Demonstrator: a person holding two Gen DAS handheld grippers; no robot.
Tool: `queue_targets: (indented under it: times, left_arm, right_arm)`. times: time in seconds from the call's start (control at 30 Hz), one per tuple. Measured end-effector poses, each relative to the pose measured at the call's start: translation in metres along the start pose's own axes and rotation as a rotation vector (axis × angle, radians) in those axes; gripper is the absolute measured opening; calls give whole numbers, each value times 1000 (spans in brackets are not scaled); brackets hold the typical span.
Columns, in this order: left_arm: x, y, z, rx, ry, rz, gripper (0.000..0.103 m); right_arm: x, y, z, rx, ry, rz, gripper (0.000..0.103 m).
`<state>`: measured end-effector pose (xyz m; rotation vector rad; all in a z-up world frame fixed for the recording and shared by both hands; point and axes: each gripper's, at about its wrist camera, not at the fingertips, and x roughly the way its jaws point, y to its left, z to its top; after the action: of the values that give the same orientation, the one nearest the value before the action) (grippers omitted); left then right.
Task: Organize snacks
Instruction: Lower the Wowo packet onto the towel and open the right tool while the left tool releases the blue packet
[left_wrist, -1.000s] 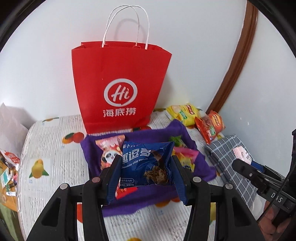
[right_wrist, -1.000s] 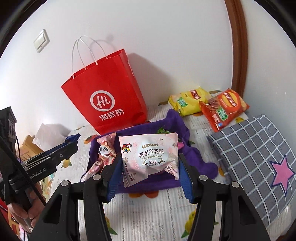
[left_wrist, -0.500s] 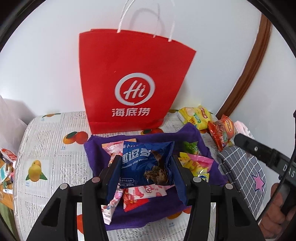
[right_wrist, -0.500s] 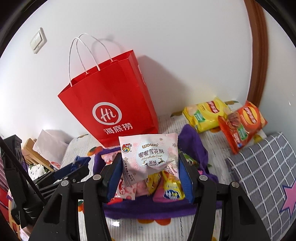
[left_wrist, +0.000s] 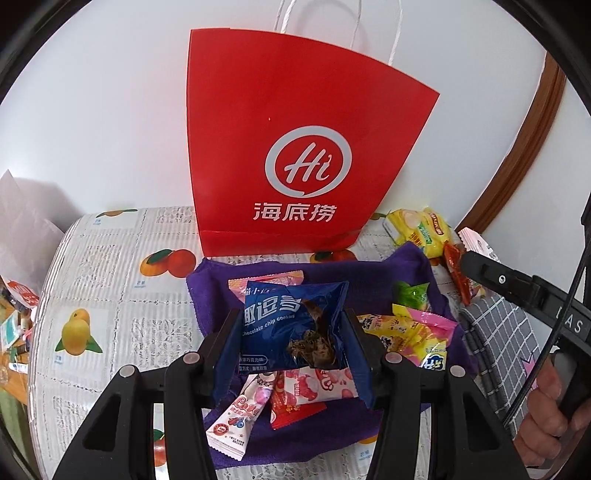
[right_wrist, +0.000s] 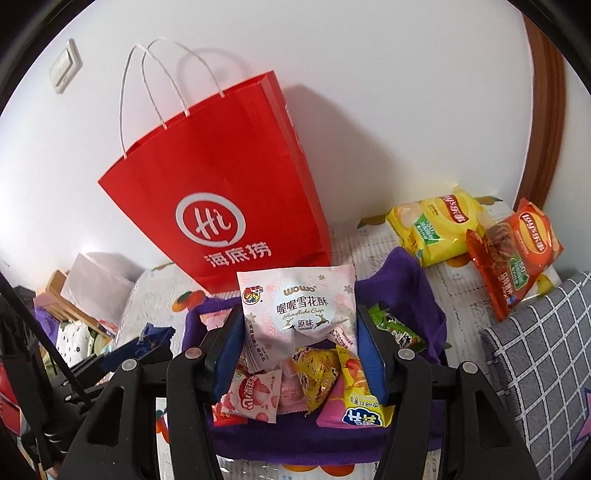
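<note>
The left claw (left_wrist: 291, 345) pinches a blue cookie packet (left_wrist: 293, 325) between its 2 fingers, above the purple cloth (left_wrist: 207, 291). The right claw (right_wrist: 300, 349) pinches a pink snowflake-crisp packet (right_wrist: 297, 306) over the same cloth, before the red bag (right_wrist: 221, 192).

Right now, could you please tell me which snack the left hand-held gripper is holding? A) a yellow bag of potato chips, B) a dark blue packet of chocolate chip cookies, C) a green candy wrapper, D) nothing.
B: the left hand-held gripper has its two fingers closed on either side of the dark blue packet of chocolate chip cookies, held above the purple cloth.
</note>
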<state>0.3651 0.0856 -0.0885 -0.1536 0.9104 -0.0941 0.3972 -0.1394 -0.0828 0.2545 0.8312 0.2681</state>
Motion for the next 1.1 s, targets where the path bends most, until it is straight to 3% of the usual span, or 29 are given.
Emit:
queue_targets:
  times: [0.5,1.1]
  left_arm:
    - [17,-5,-4,13,31,26,50]
    - [19,6,-4,-19,41,38,51]
  right_arm:
    - [13,-23,0,-19,22,-91,57]
    - [50,-36,-5,15,128,-92,58]
